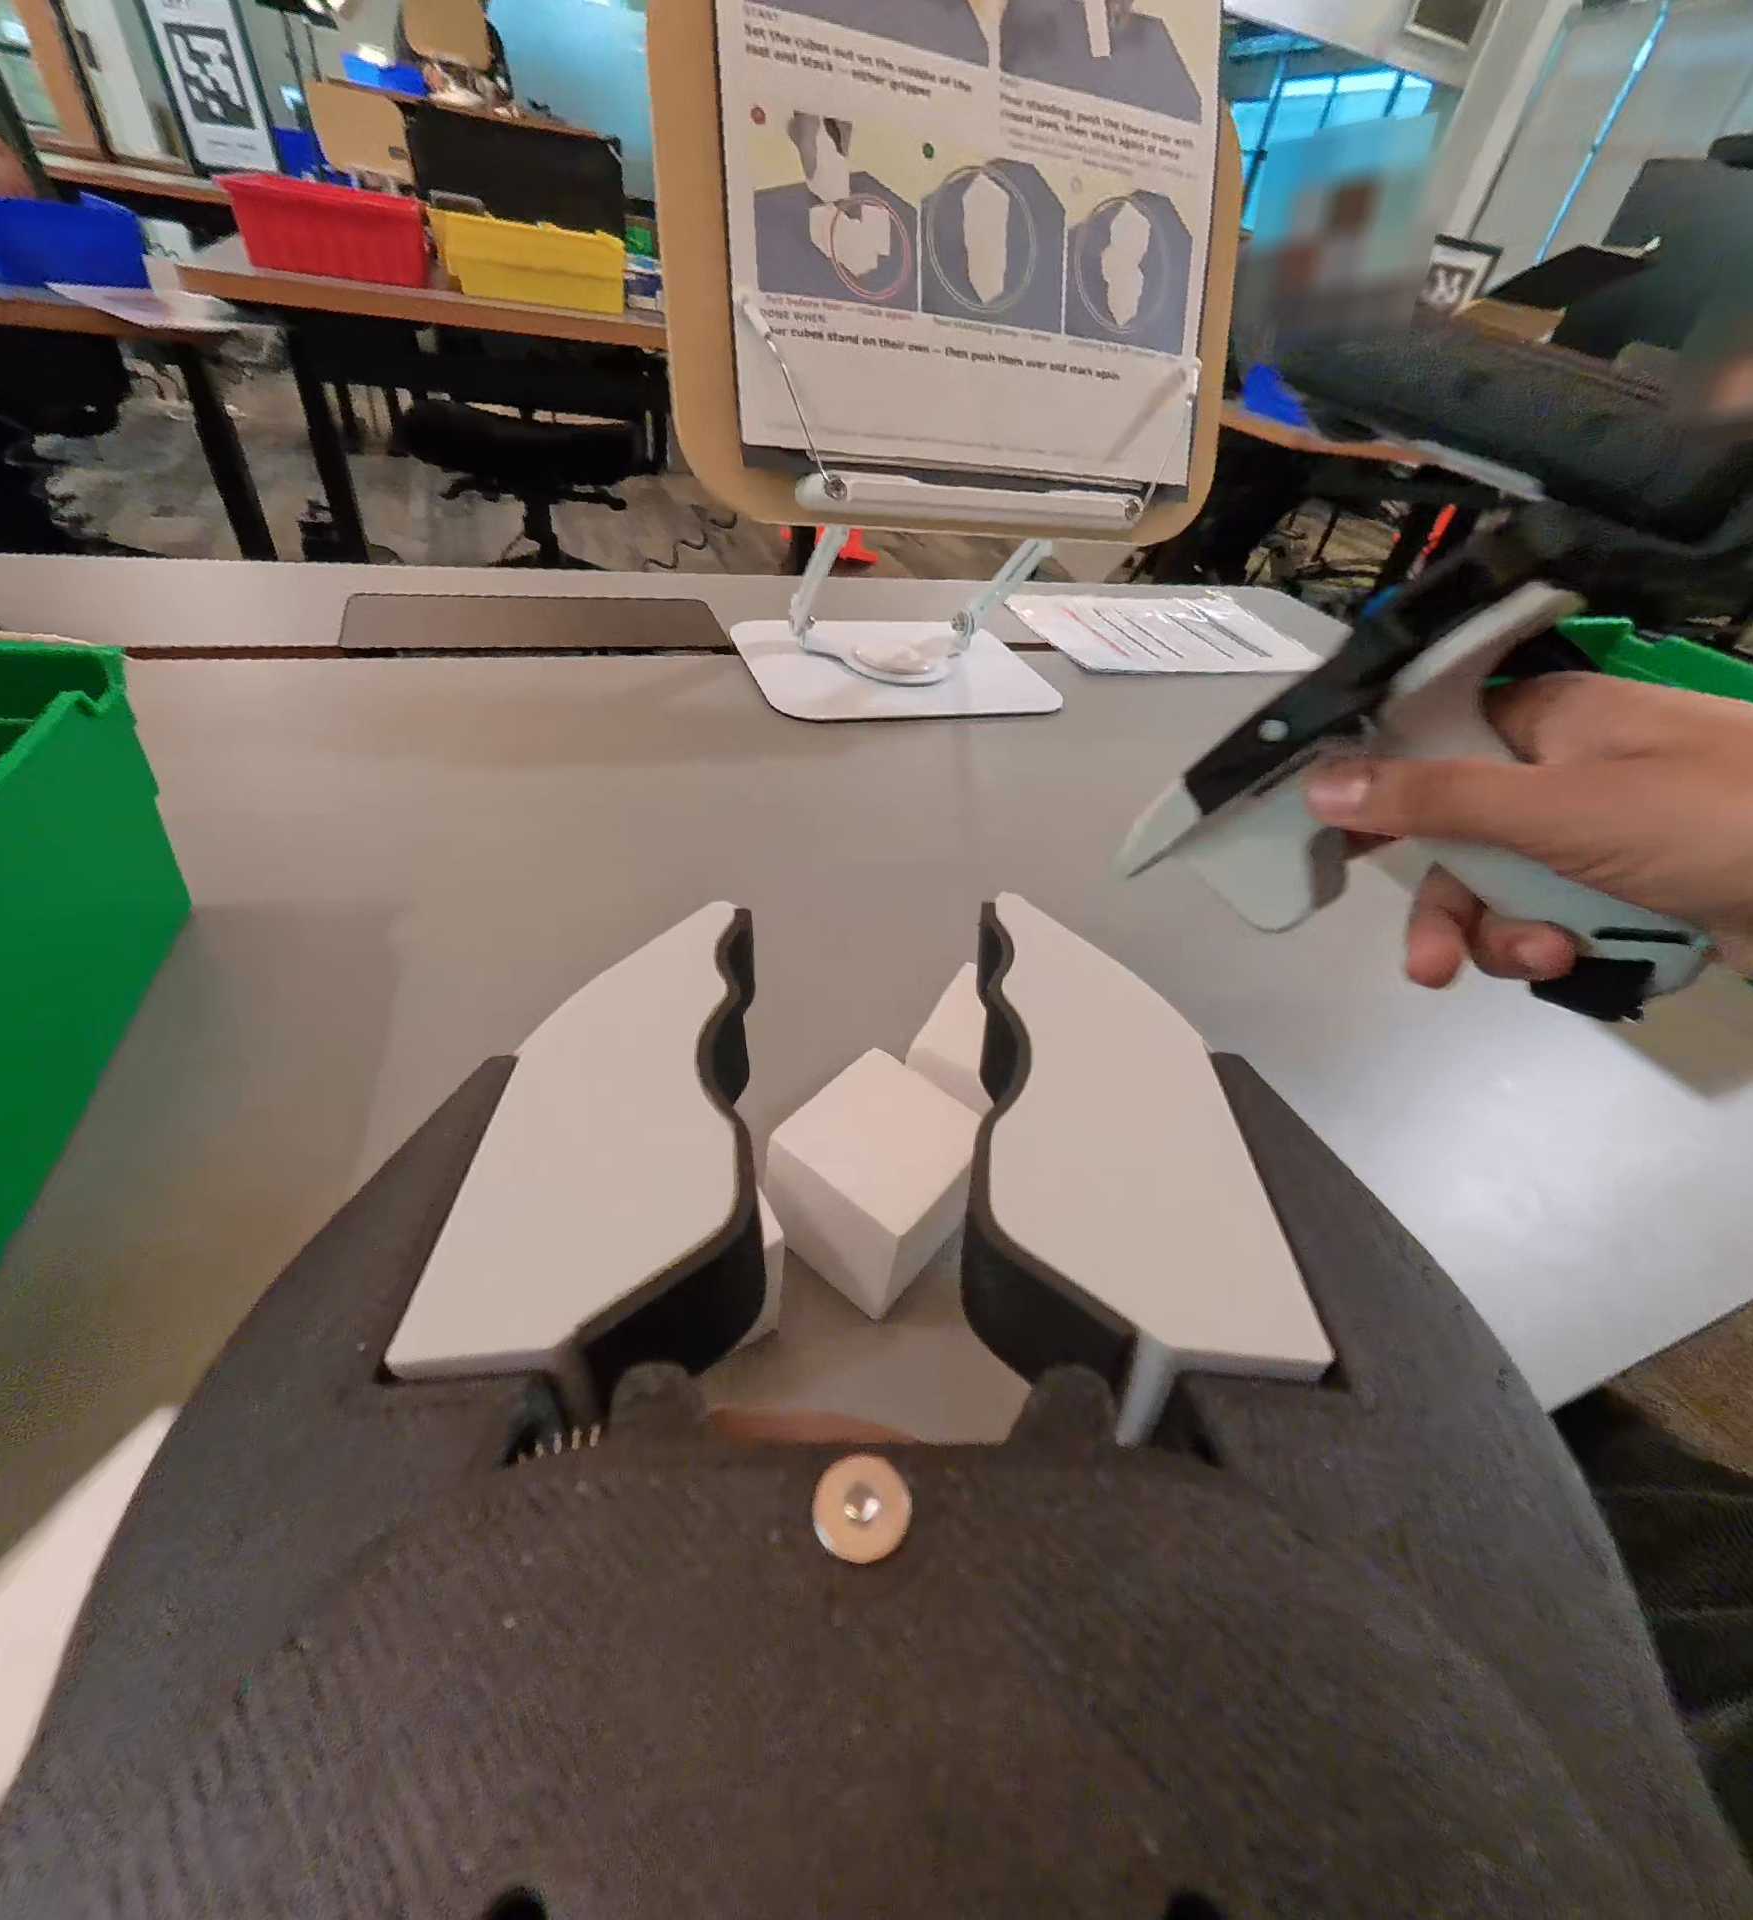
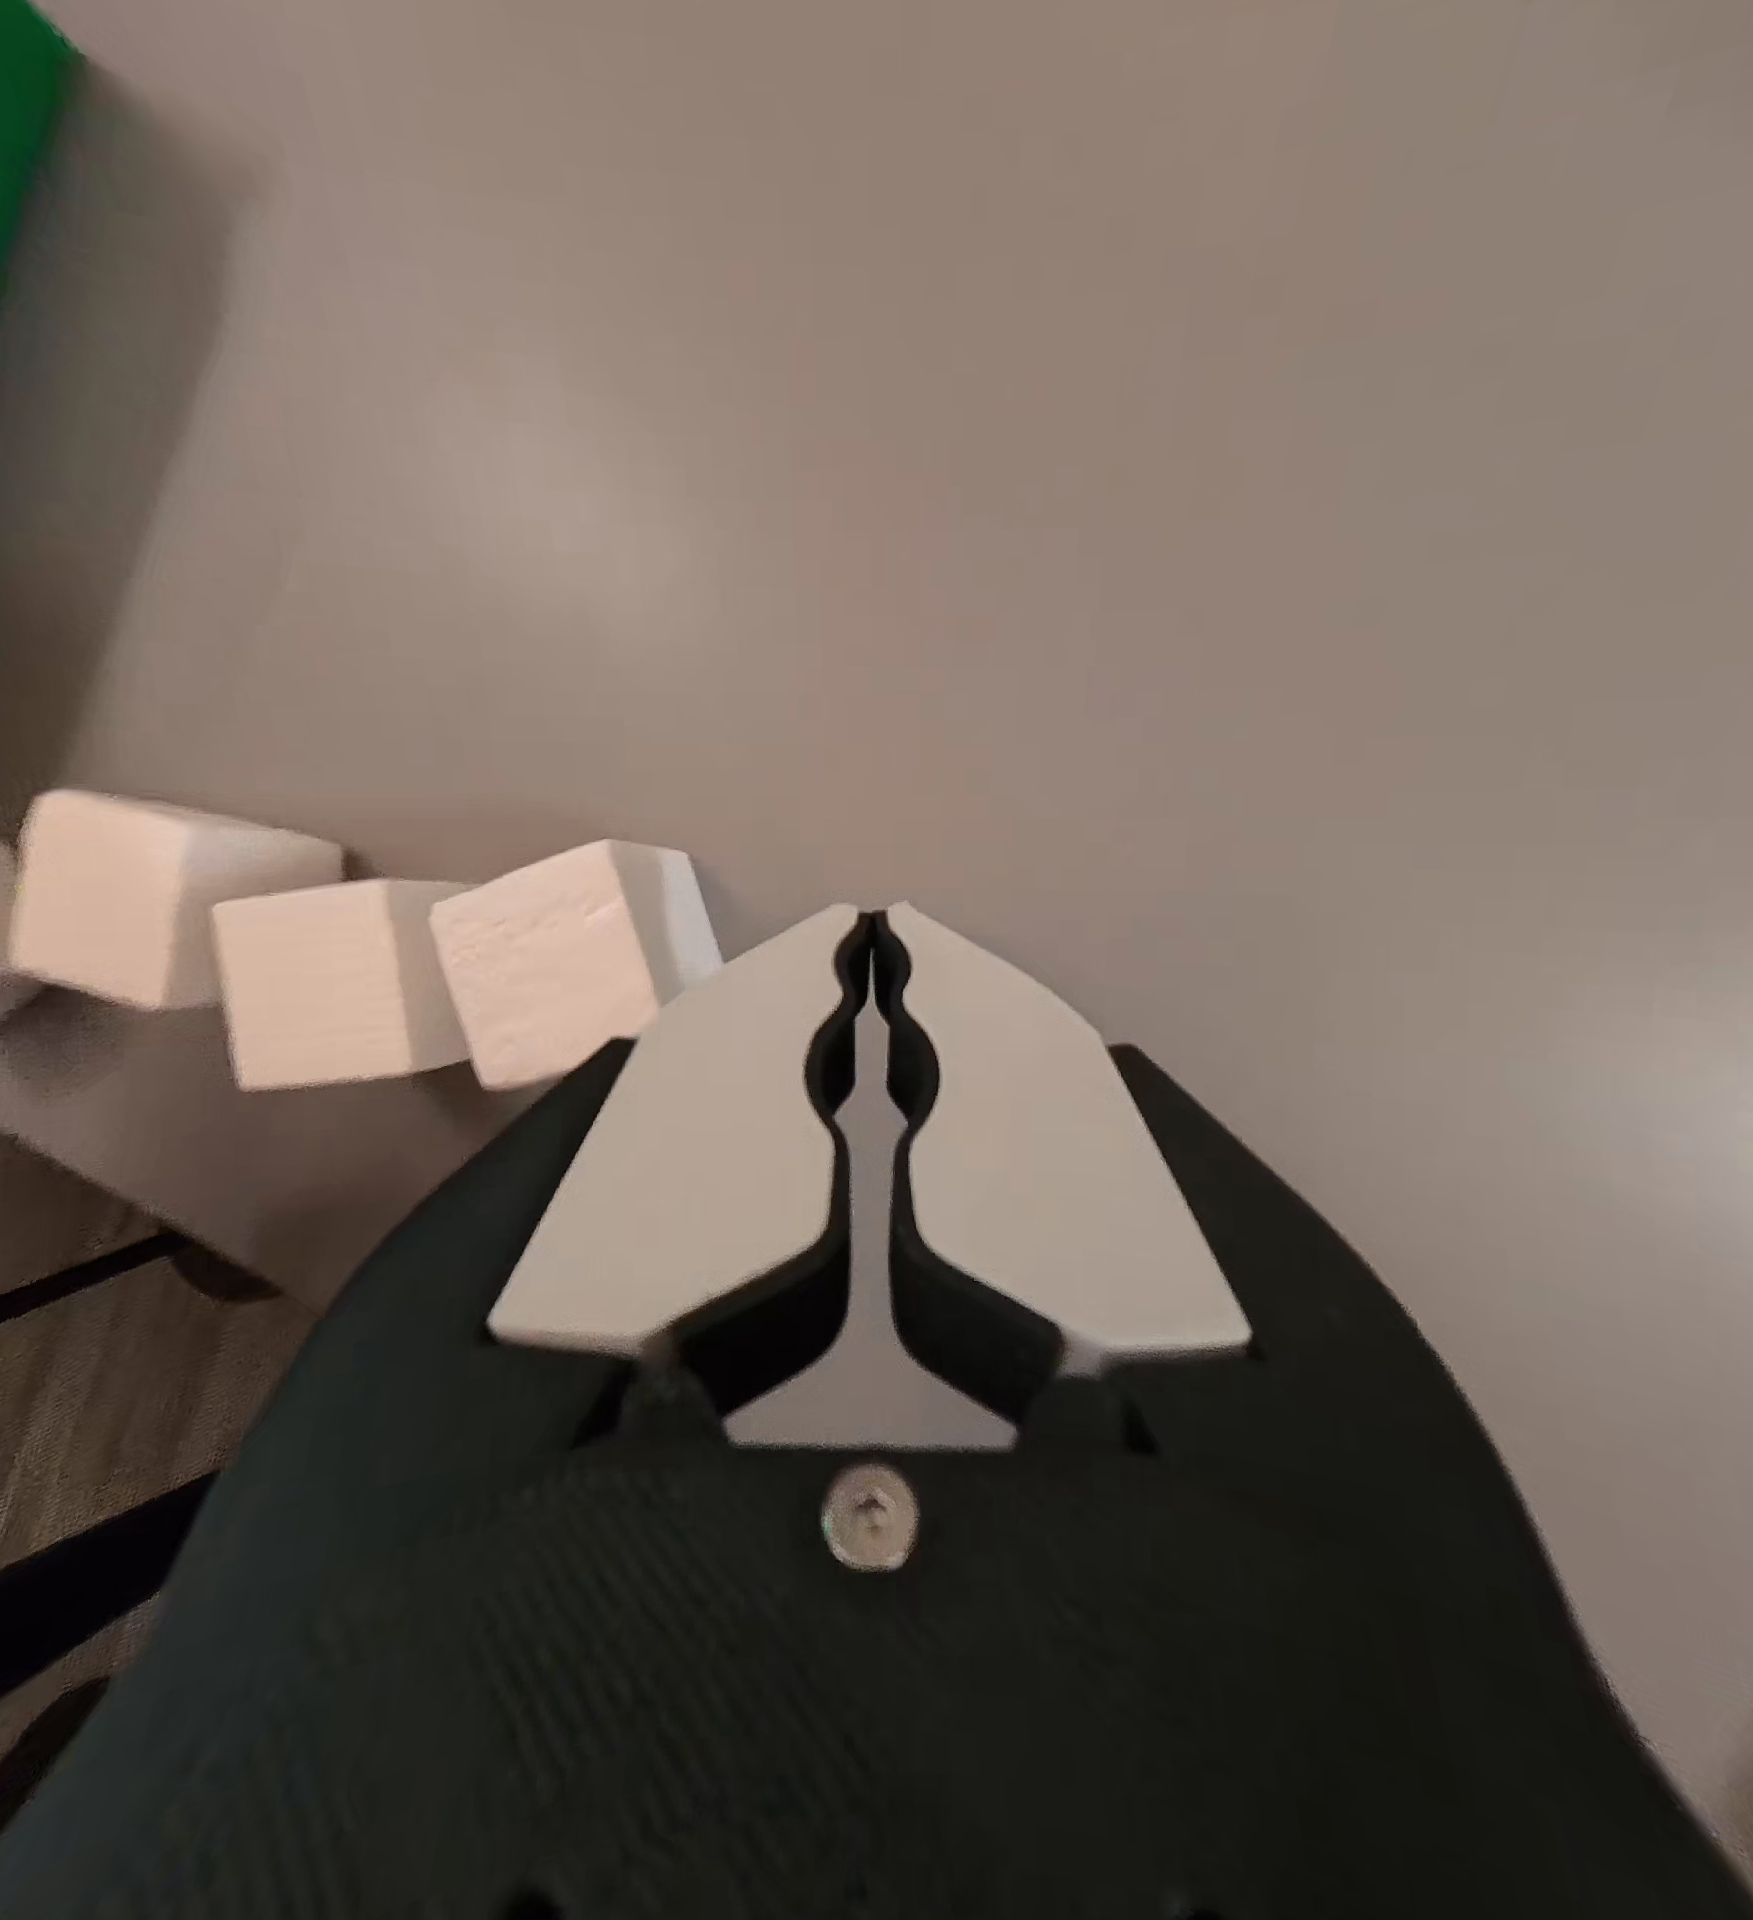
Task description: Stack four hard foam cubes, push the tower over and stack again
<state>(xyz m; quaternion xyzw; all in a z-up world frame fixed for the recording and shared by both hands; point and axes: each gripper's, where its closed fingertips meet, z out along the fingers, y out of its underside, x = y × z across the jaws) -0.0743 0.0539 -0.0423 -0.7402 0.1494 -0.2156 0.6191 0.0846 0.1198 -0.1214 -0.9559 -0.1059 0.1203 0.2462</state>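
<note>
Four cubes: small white painted wooden cubes lie in a loose crooked row on the grey table (image 2: 1163, 520); the fourth, at the left edge of the right wrist view, is blurred.
Nearest cube: the white cube (image 2: 550, 971) just beside the right fingers, not touched as far as I can tell.
Stacking: none; every cube rests on the table.
Left gripper (image 1: 864, 925): jaws wide, holding nothing, straddling a tilted white cube (image 1: 867, 1184); contact unclear.
Right gripper (image 2: 874, 916): fingertips pressed together, empty; held in a hand (image 1: 1620, 831).
Two bins: green plastic bins (image 1: 41, 883), one on each side.
One stand: a card holder with a printed sheet (image 1: 955, 260) at the back.
</note>
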